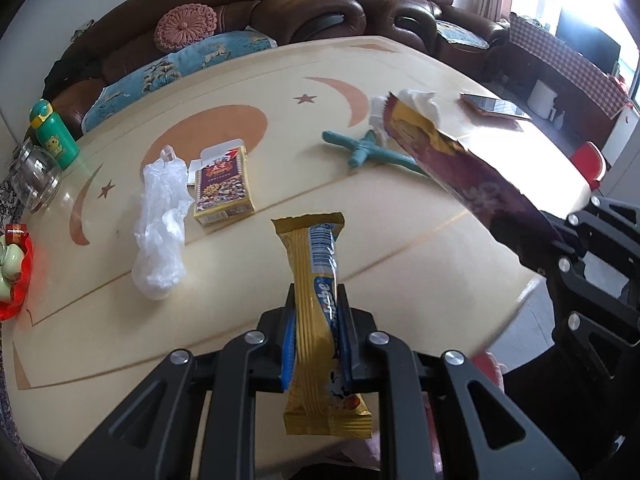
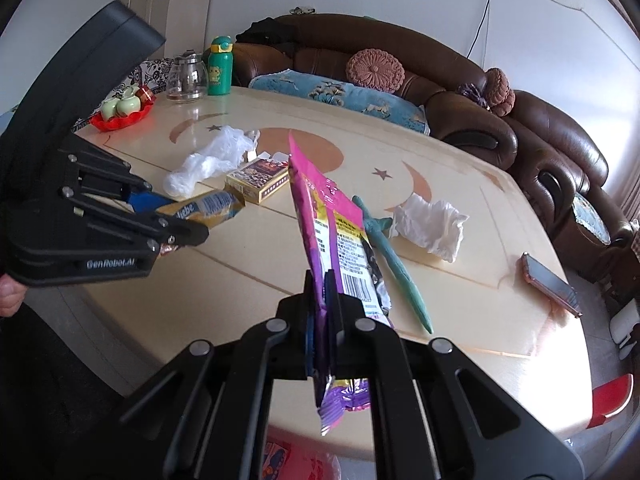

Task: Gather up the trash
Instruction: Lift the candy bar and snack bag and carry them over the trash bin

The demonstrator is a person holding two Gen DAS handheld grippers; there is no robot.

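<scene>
Left gripper [image 1: 316,316] is pinching a gold snack wrapper [image 1: 316,280] bottom-center, held above the table [image 1: 248,72]. Right gripper [image 2: 324,300] is clamped on a pink-purple snack bag [image 2: 340,240], center frame; plastic bag [image 1: 162,224] and crumpled tissue [image 2: 432,226] lie on the table.

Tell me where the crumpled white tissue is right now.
The crumpled white tissue lies on the table, right of centre in the right wrist view, touching the head of the teal toy sword, with the phone further right.
</scene>
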